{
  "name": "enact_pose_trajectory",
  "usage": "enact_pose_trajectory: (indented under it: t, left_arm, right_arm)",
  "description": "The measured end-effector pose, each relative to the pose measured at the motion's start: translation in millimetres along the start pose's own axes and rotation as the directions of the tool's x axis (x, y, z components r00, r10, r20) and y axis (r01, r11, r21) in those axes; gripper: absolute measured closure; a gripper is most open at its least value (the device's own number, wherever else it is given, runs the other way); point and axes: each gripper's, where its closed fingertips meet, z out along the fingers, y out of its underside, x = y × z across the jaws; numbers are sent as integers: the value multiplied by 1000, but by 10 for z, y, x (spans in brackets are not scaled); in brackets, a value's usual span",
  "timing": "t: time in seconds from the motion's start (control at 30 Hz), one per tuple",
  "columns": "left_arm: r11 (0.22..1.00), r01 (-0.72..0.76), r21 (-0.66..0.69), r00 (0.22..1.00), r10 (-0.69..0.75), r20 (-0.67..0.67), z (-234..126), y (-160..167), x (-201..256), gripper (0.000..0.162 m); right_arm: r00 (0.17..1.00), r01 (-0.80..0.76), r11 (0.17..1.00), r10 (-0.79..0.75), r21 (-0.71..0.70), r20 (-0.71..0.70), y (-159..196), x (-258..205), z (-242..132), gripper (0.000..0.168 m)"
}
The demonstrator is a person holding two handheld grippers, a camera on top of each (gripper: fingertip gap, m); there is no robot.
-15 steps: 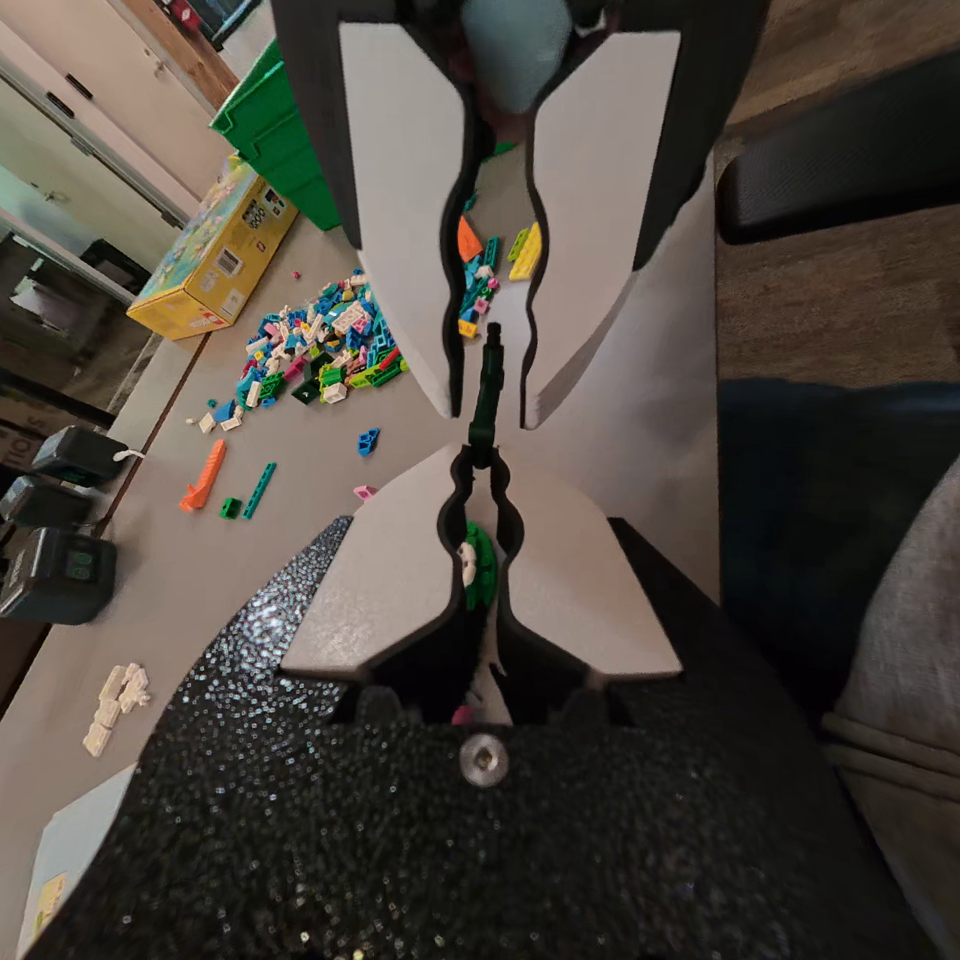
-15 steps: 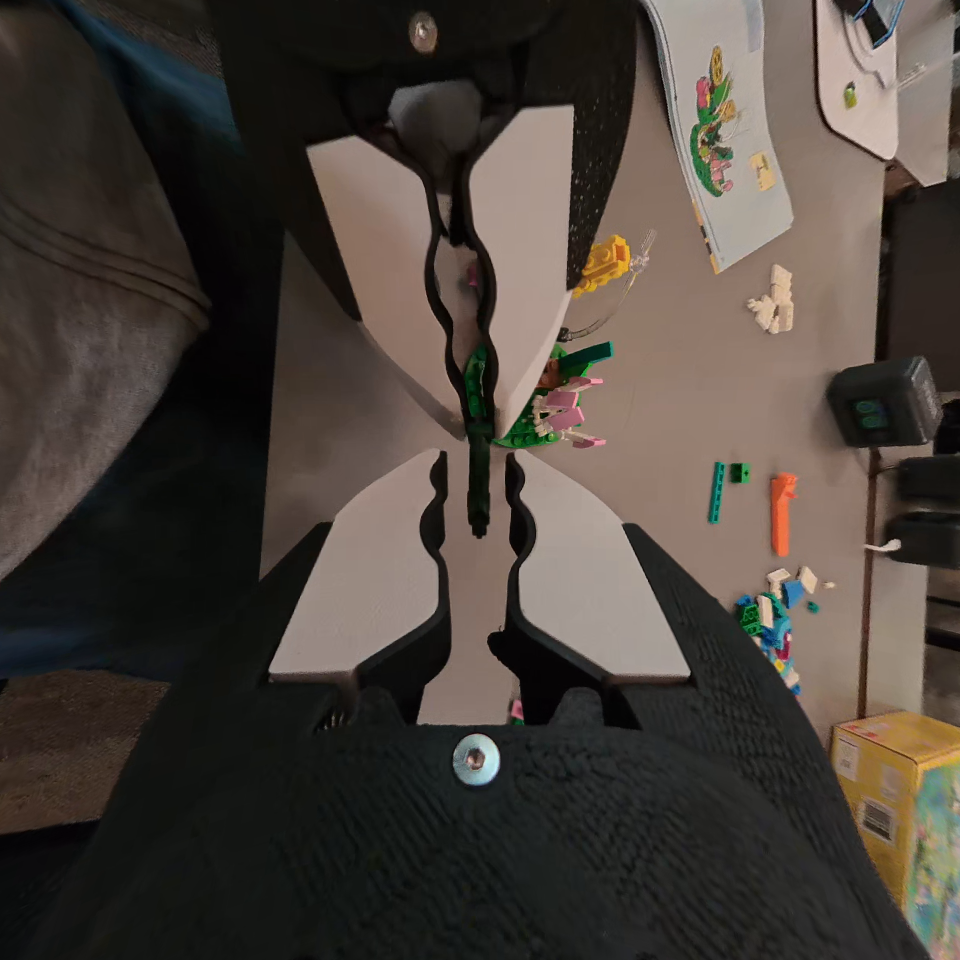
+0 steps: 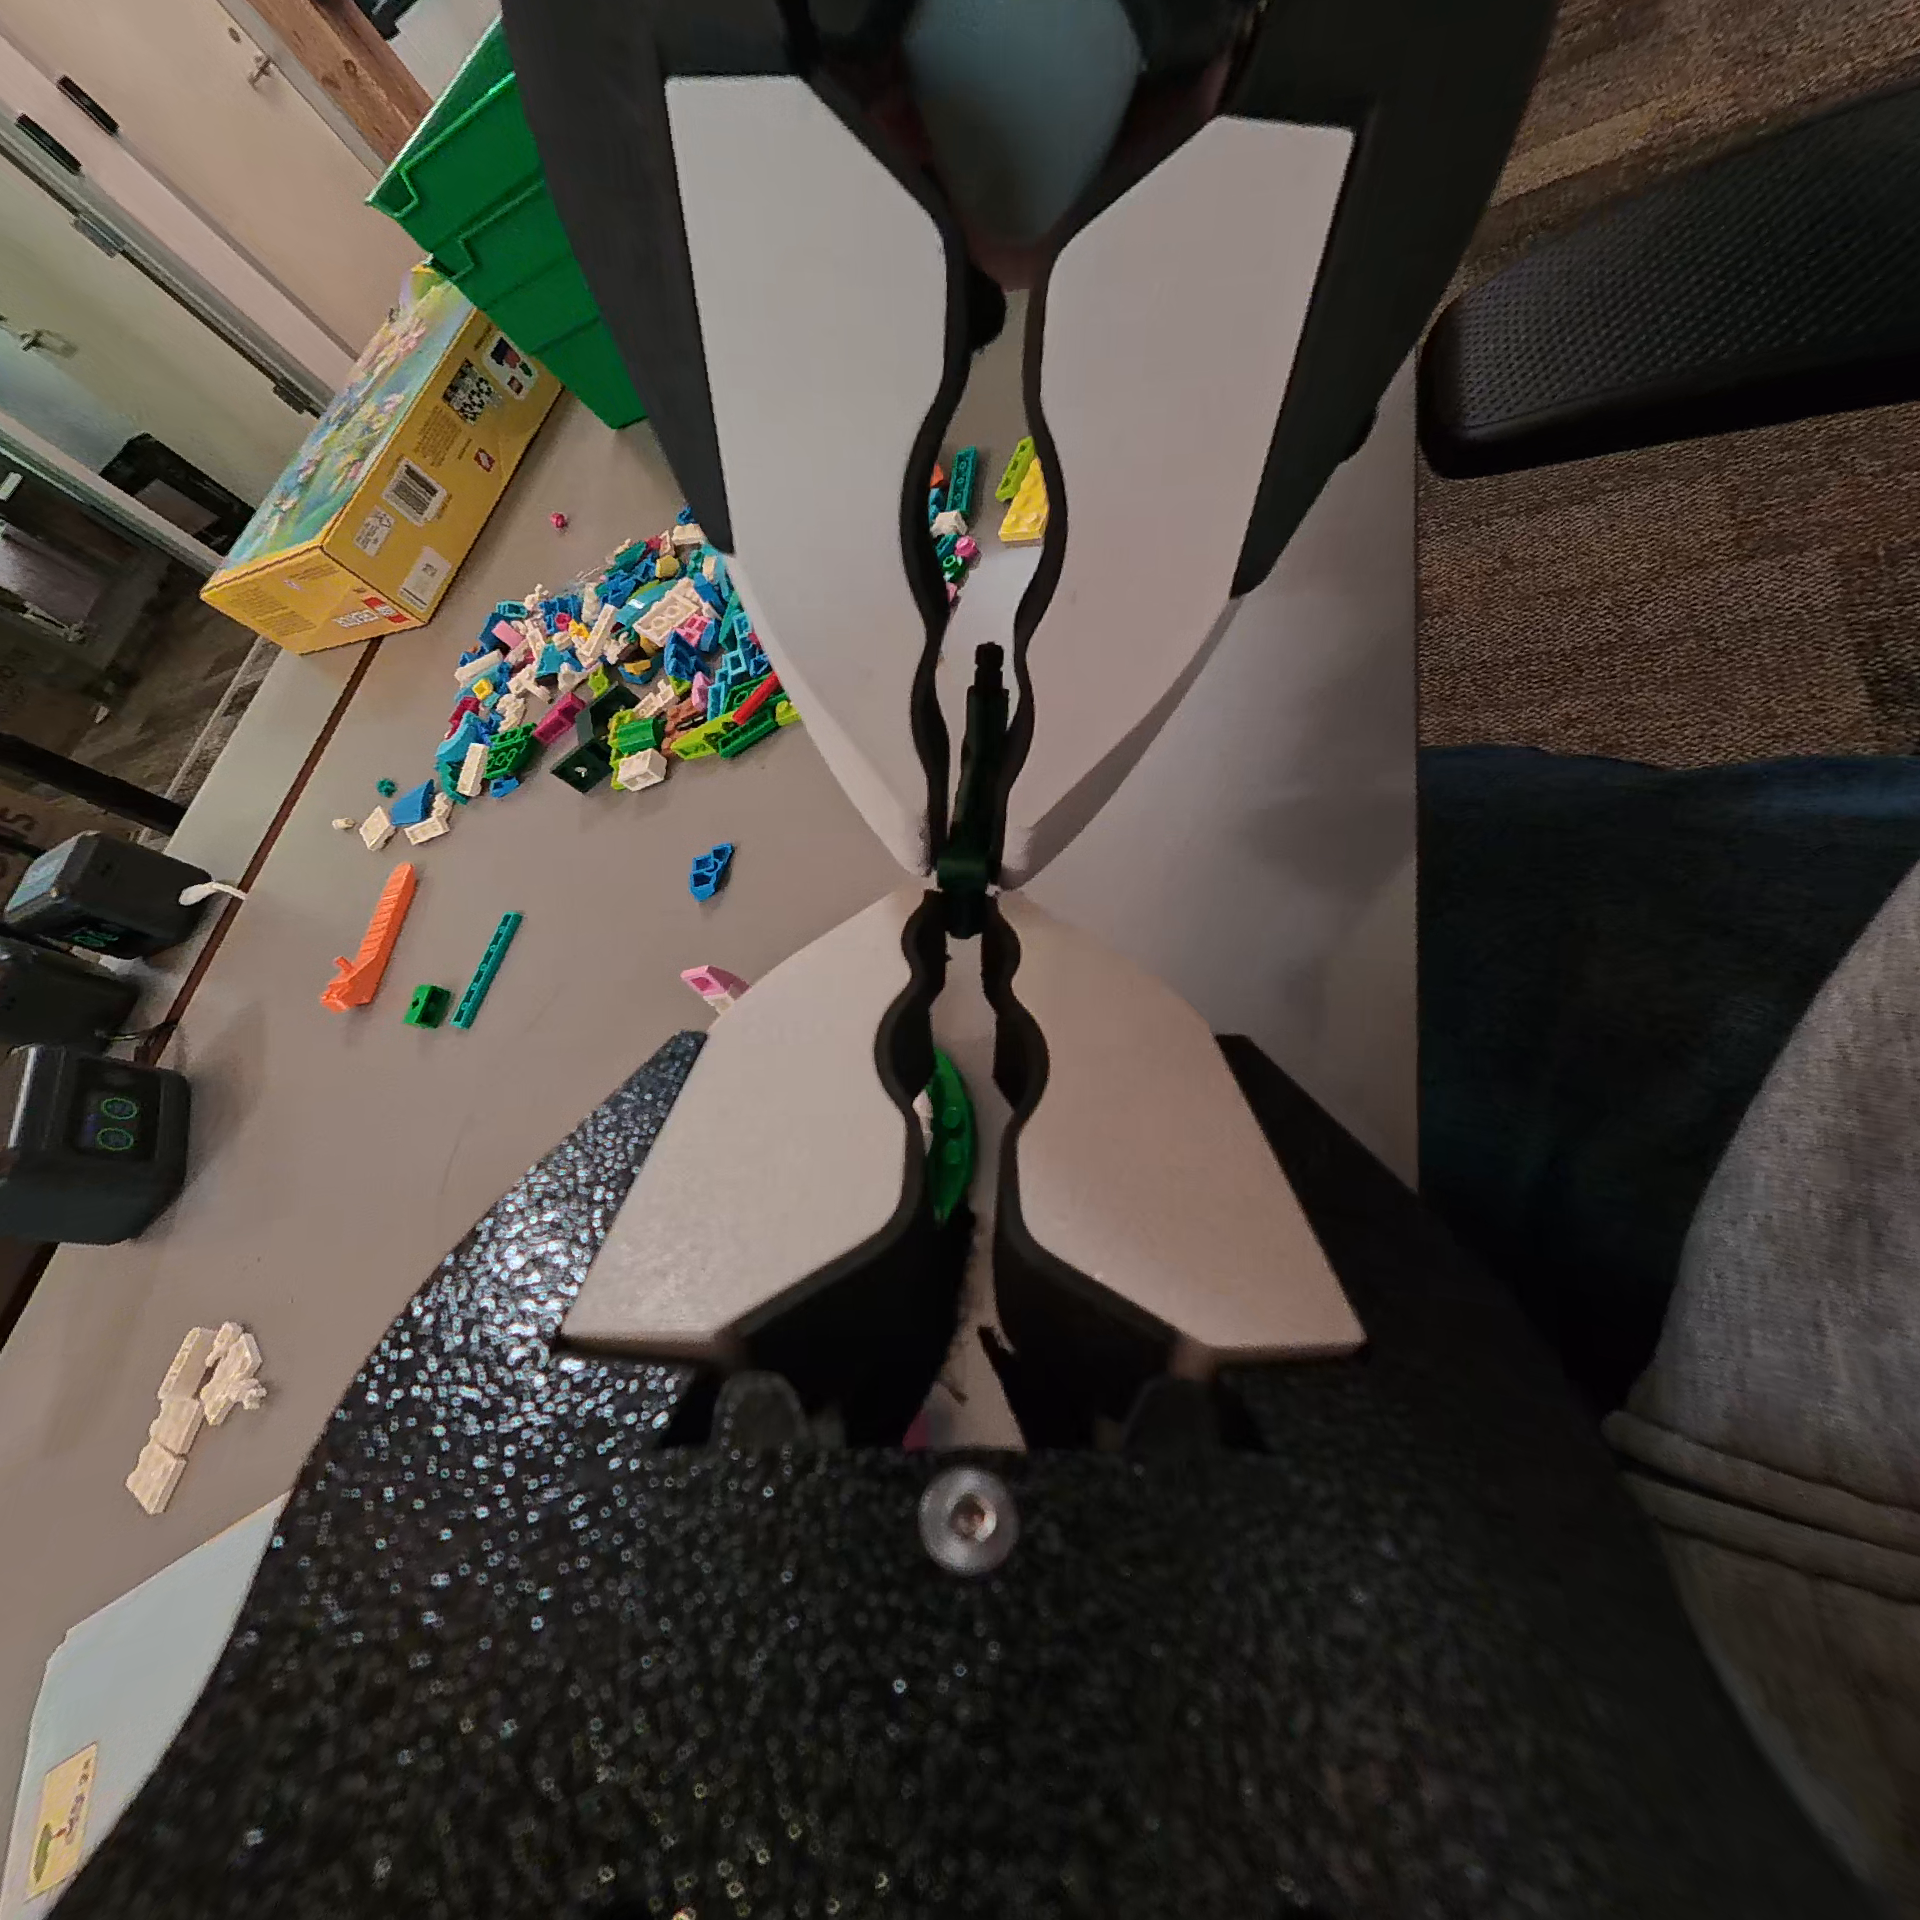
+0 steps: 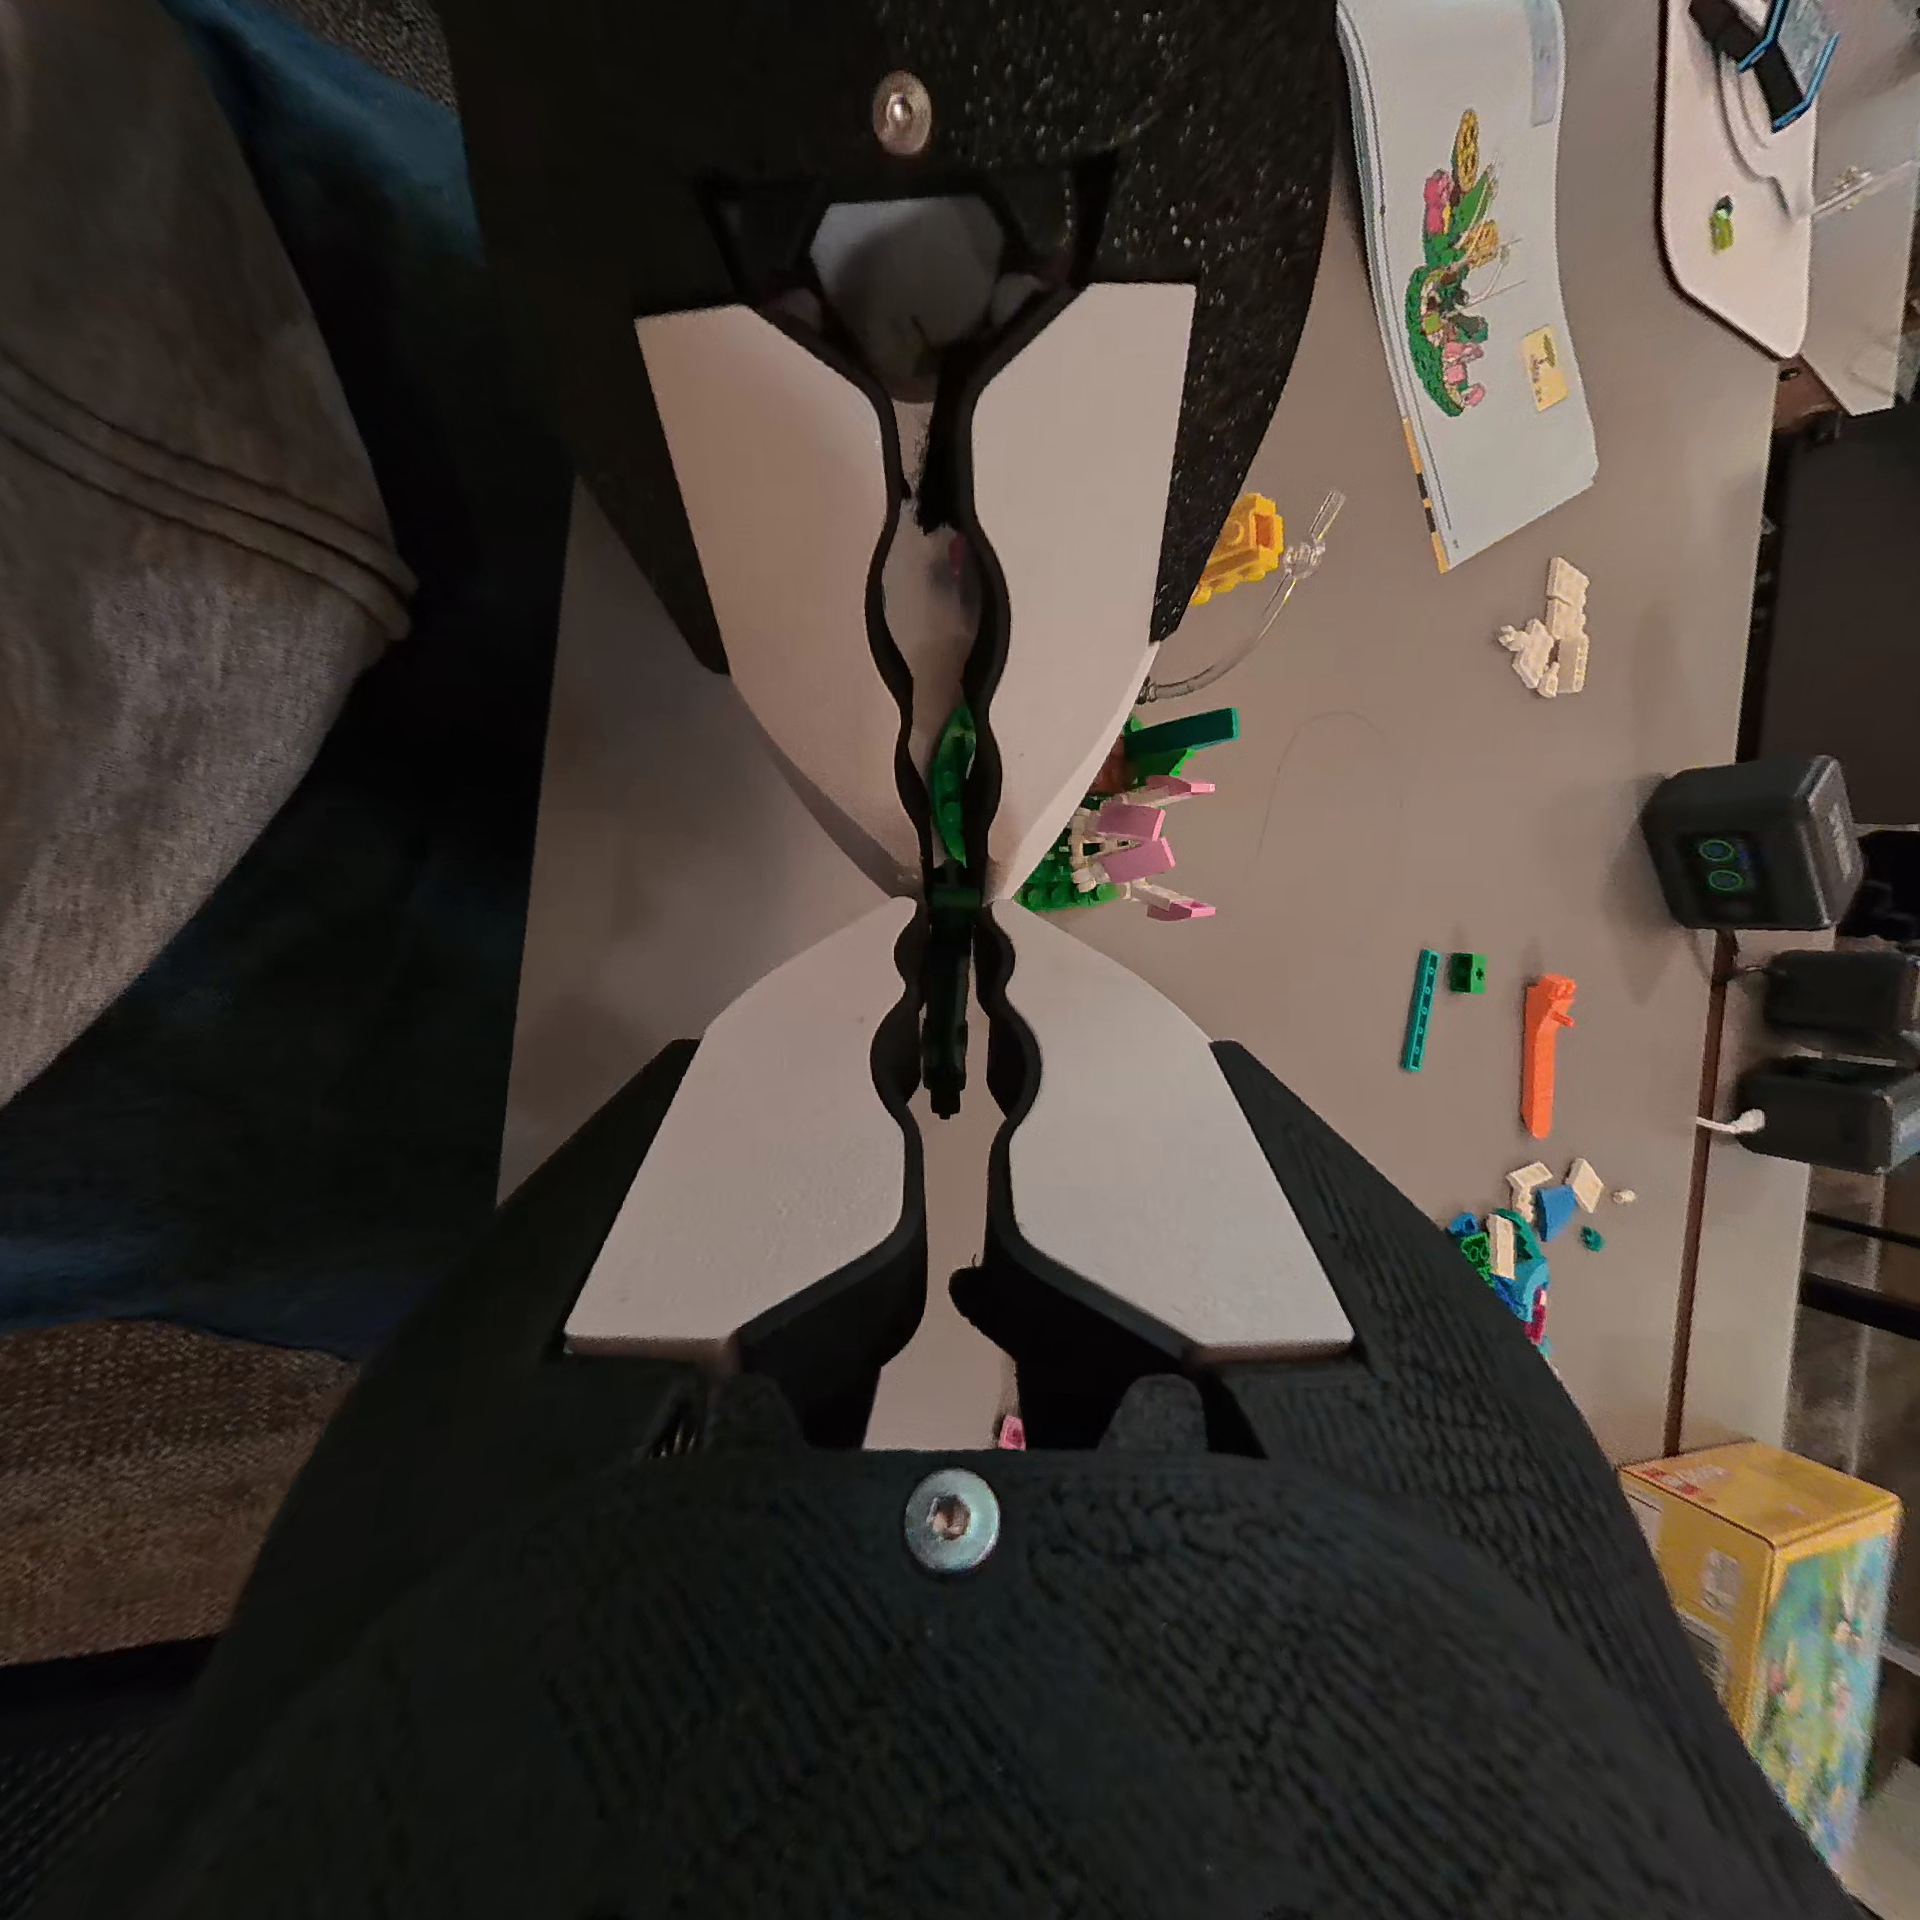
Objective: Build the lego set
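My two grippers meet tip to tip above the table's near edge. My left gripper (image 3: 963,899) is shut on a bright green leaf piece (image 3: 951,1132) with a dark green stem (image 3: 982,748) sticking out of its tips. My right gripper (image 4: 956,906) faces it, and its fingers are closed around that stem (image 4: 945,1029). The leaf also shows between the left fingers in the right wrist view (image 4: 951,769). A partly built flower model (image 4: 1132,842) with pink petals on a green base lies on the table just behind the left gripper.
A pile of loose bricks (image 3: 623,665), a yellow box (image 3: 384,478) and green bins (image 3: 499,239) lie beyond. An orange separator (image 3: 369,951), a teal bar (image 3: 486,966), white bricks (image 3: 197,1403), a booklet (image 4: 1475,281) and black devices (image 3: 88,1143) are on the table. A black chair (image 3: 1683,301) stands right.
The right gripper's fingers have closed in from a wider gap onto the stem. The grippers have come closer, tips now almost touching.
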Motion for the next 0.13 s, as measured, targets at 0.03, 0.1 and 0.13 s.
enact_pose_trajectory:
  t: [0.03, 0.1, 0.13]
  left_arm:
    - [1000, 3, 1, 1000, -3, 3, 0, 2, -5, 155]
    - [1000, 17, 14, 1000, -17, 14, -7, 0, -17, 155]
    - [999, 36, 27, 999, -37, 21, -16, -9, -21, 155]
  right_arm:
    - [1000, 3, 1000, -3, 3, -1, -2, 0, 1, 162]
    - [1000, 13, 1000, -13, 7, -4, -5, 2, 2, 162]
    - [1000, 22, 1000, -22, 11, -7, -10, 6, -4, 162]
